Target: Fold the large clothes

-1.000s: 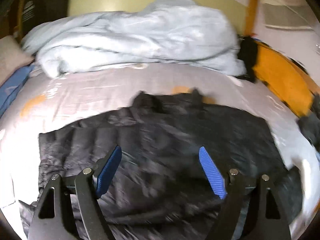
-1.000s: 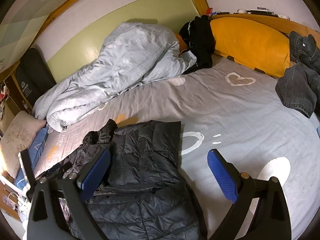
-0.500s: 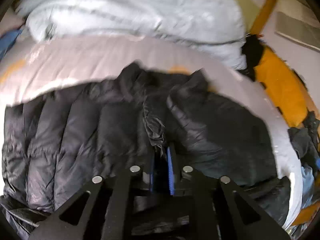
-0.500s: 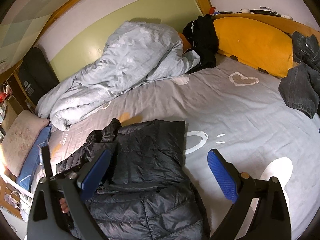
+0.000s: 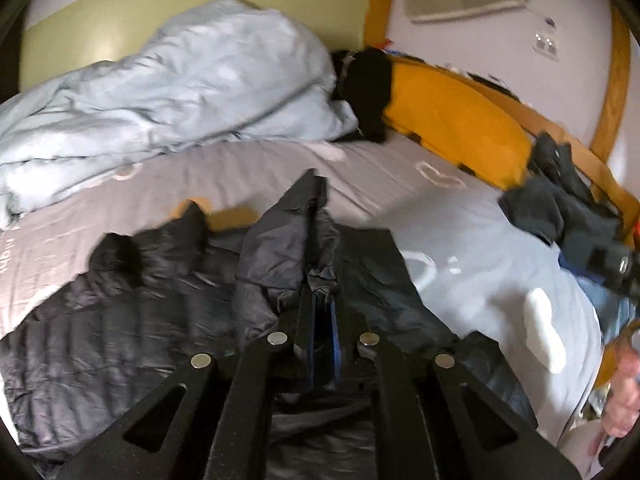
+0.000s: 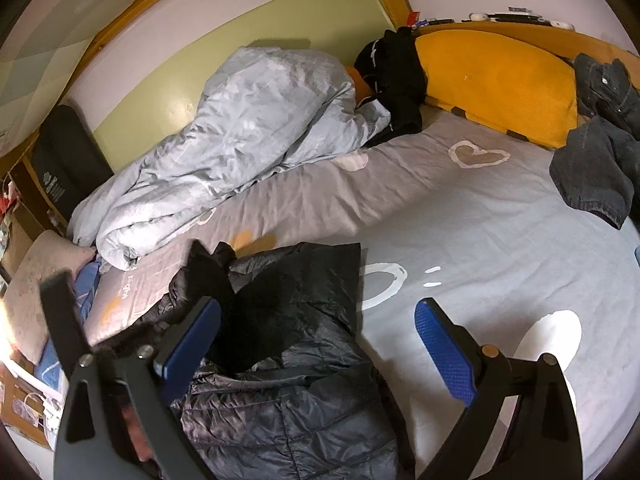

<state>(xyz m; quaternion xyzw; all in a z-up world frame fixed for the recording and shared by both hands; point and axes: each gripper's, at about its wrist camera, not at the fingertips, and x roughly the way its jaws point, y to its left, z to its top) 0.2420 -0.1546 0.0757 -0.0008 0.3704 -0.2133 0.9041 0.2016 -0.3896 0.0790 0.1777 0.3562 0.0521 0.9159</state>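
**Ana:** Jacket [image 5: 132,332] first: a black puffer spread over the grey bedsheet [image 5: 480,232], filling the lower left of the left wrist view and the bottom centre of the right wrist view. Laid flat like that, I'd say, so a side can be turned over on itself.

**Ben:** And the left gripper [image 5: 322,320] has a piece of it. Both blue pads are pressed nearly together at lower centre, pinching a ridge of the quilted fabric that rises in a peak above the tips.

**Ana:** Pinching an edge or a sleeve?

**Ben:** Can't tell, too blurred. It looks like a grip made for carrying that part across the body of the jacket.

**Ana:** The right gripper [image 6: 320,344]?

**Ben:** Spread wide, nothing between the pads. One pad hangs over the jacket, the other over bare sheet at lower right.

**Ana:** Waiting to help, probably. The pale blue duvet [image 6: 256,128] is bunched at the upper left, well apart from the jacket.
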